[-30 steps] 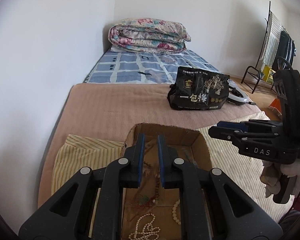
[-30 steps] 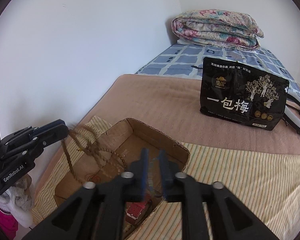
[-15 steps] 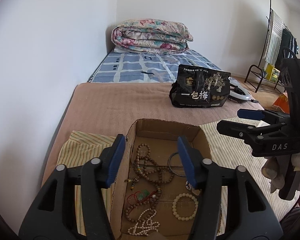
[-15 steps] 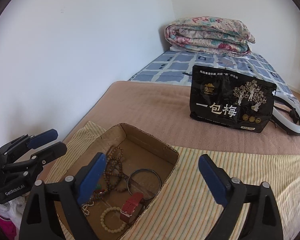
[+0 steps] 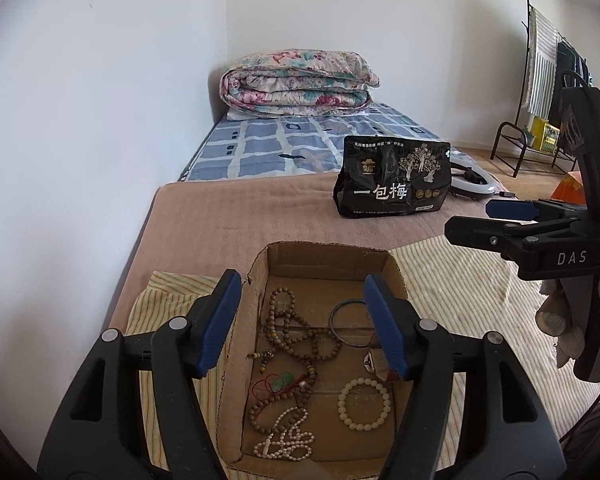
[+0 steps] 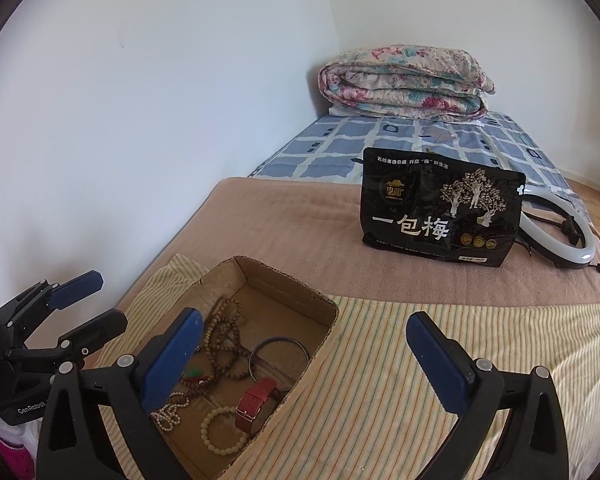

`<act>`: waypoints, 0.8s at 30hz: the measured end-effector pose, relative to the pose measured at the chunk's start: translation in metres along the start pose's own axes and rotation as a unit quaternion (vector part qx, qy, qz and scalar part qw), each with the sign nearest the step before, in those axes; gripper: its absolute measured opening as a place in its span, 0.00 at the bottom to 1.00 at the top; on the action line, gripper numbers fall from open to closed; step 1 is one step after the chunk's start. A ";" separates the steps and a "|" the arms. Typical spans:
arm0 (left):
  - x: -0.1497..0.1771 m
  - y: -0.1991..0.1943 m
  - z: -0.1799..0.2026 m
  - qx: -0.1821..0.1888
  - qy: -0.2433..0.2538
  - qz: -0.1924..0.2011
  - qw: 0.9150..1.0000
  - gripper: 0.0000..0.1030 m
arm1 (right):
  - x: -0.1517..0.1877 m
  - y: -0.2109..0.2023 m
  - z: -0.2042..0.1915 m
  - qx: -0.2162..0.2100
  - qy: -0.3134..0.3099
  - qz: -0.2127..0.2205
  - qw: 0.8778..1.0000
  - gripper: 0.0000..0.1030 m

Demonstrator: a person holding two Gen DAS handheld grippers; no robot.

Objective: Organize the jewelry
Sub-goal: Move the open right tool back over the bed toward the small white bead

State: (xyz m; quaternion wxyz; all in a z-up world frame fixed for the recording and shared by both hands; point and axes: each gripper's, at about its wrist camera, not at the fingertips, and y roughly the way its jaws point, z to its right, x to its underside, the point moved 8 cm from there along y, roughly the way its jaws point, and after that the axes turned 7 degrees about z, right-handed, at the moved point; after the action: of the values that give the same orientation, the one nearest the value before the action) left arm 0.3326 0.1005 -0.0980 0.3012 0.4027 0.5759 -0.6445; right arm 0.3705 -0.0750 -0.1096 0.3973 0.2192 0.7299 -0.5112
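An open cardboard box point(image 5: 324, 249) sits on a striped cloth on the bed. In it lie a long brown bead string point(image 5: 292, 332), a dark bangle point(image 5: 350, 322), a white bead bracelet point(image 5: 364, 404), a white bead necklace point(image 5: 286, 436), a red cord with a green pendant point(image 5: 278, 380) and a red watch strap point(image 6: 256, 402). My left gripper point(image 5: 302, 320) hovers above the box, its jaws opening with nothing between them. My right gripper point(image 6: 306, 354) hangs over the box's right wall point(image 6: 300, 376), its jaws opening wide and empty.
A black snack bag point(image 5: 392, 192) stands on the brown blanket point(image 5: 240, 220) beyond the box, with a ring light point(image 6: 560, 240) beside it. A folded floral quilt point(image 5: 296, 84) lies at the bed's far end. The wall runs along the left; a clothes rack point(image 5: 540, 80) stands at the right.
Both grippers have gone from nearly shut to open and pulled back a little upward. The brown bead string that hung from the left gripper now lies in the box.
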 end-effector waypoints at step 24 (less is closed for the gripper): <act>0.017 -0.058 0.025 -0.030 -0.044 -0.008 0.999 0.75 | 0.024 -0.096 0.072 0.052 -0.012 0.022 0.998 1.00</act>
State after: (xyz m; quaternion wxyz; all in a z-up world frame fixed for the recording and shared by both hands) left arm 0.2705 0.0863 -0.0839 0.3331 0.3599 0.5844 -0.6465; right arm 0.3127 -0.1793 -0.0854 0.4049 0.2495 0.6924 -0.5426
